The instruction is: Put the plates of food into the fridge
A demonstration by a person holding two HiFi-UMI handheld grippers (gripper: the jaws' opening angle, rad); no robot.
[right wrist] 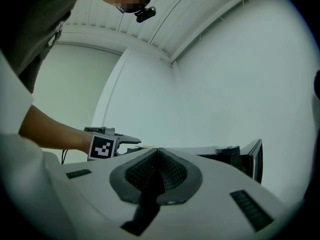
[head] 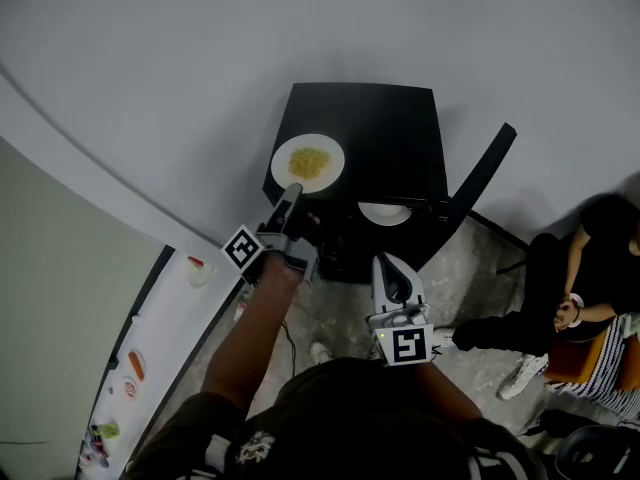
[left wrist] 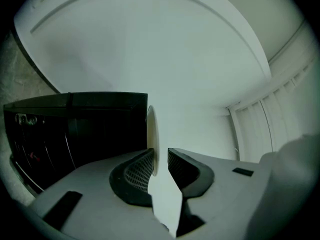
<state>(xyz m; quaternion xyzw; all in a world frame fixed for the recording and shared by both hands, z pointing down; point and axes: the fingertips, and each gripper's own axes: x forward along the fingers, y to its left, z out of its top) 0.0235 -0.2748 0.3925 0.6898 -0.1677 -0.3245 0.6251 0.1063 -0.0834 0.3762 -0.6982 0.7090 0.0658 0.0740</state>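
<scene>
A white plate of yellow food hangs over the front left corner of the small black fridge. My left gripper is shut on the plate's near rim. In the left gripper view the plate stands edge-on between the pads of the left gripper. A second white plate sits lower, at the fridge's open front. My right gripper hovers just in front of that plate, shut and empty. In the right gripper view the right gripper shows its pads pressed together, with the left gripper beyond.
The fridge's black door stands open to the right. Wire racks show inside the dark box. A white ledge with small food items runs along the lower left. A seated person is at the right.
</scene>
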